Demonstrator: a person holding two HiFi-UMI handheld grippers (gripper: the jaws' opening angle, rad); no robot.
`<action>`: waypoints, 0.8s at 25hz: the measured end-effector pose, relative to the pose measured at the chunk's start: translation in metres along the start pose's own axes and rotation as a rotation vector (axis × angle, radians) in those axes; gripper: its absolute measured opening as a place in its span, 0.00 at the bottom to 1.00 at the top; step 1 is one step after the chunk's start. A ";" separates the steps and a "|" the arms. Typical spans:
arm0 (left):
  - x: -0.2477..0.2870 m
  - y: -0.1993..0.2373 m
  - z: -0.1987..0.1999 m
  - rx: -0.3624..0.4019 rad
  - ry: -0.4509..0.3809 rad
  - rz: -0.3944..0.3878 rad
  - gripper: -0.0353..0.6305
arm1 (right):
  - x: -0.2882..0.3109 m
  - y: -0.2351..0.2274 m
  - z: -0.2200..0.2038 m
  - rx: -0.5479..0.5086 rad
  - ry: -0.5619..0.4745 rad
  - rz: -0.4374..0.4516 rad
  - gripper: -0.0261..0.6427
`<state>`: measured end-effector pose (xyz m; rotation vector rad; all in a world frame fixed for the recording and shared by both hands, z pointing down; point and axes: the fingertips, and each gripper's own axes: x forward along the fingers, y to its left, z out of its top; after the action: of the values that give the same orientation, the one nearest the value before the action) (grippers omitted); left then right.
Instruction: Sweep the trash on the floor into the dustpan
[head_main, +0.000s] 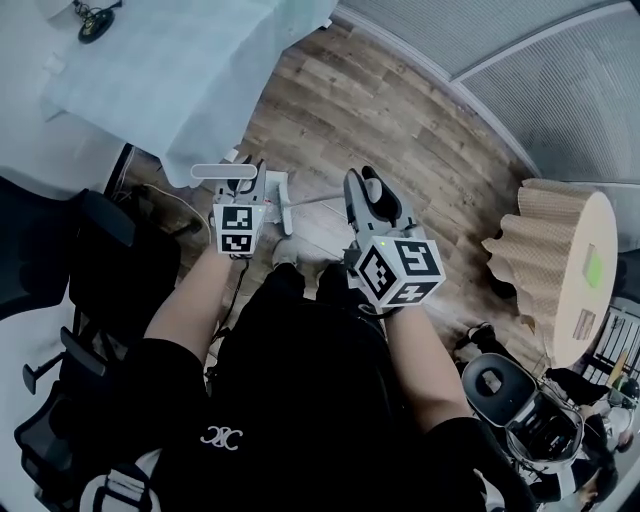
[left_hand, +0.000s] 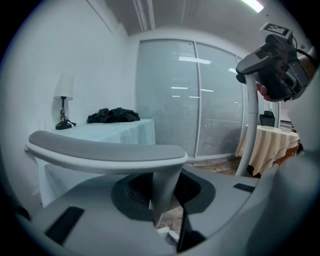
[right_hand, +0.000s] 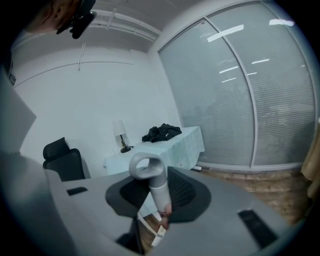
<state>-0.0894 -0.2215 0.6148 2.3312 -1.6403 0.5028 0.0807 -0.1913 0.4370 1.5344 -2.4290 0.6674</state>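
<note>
Held level between my left gripper's jaws is the dustpan's handle, a grey T-shaped bar on a white stem. From the head view this left gripper sits in front of the person's body, with the grey bar just beyond it and a white part of the dustpan beside it. My right gripper is shut on the broom's white handle, whose loop end sticks up past the jaws. The broom pole runs down from that gripper. No trash shows on the wooden floor.
A table under a pale blue cloth with a lamp stands ahead on the left. A black office chair is close on the left. At the right are a round table with a beige cloth and a black bin-like device.
</note>
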 end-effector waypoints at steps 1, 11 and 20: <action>-0.001 0.002 -0.001 0.003 0.005 0.006 0.18 | -0.004 -0.001 0.003 -0.005 -0.003 -0.003 0.20; -0.018 0.010 0.022 -0.046 0.064 0.021 0.17 | -0.067 -0.032 0.044 -0.030 -0.085 -0.085 0.19; -0.045 -0.047 0.104 -0.002 -0.039 -0.137 0.16 | -0.123 -0.061 0.071 -0.075 -0.148 -0.230 0.19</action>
<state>-0.0447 -0.2078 0.5013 2.4454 -1.4824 0.4298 0.1950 -0.1475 0.3426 1.8536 -2.2966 0.4281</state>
